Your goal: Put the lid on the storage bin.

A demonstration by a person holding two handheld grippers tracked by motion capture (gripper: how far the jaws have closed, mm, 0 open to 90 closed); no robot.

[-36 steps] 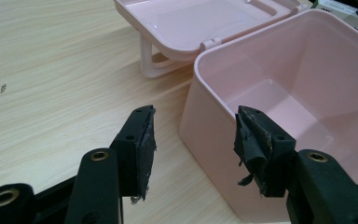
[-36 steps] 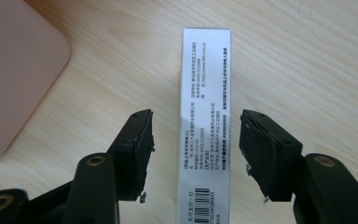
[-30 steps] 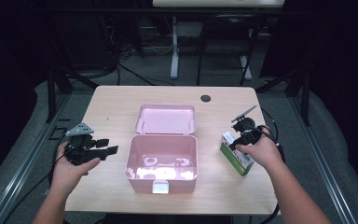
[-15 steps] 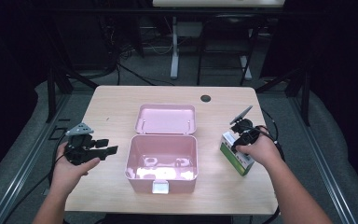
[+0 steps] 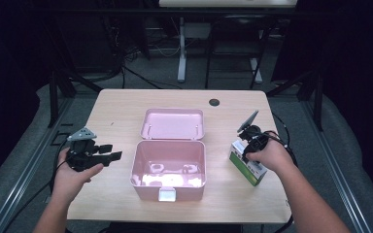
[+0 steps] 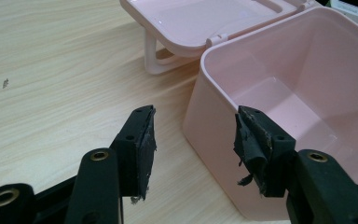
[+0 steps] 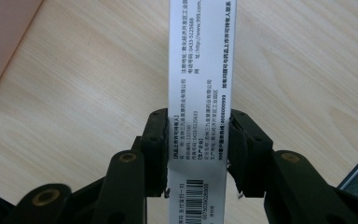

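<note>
An open pink plastic box (image 5: 170, 167) stands mid-table, its lid (image 5: 173, 124) lying flat behind it. In the left gripper view its near wall (image 6: 223, 154) is just right of my open left gripper (image 6: 196, 122), which holds nothing. From above, the left gripper (image 5: 110, 152) hovers to the left of the box, pointing at it. My right gripper (image 5: 243, 150) is shut on a green and white carton (image 5: 248, 165) at the table's right. In the right gripper view the carton's white printed side (image 7: 199, 84) runs up between the jaws of the right gripper (image 7: 199, 140).
A round black grommet (image 5: 214, 102) sits near the table's far edge. The wooden table (image 5: 116, 111) has bare room at the left and behind the lid. Cables trail off both sides. Dark floor and desk legs lie beyond.
</note>
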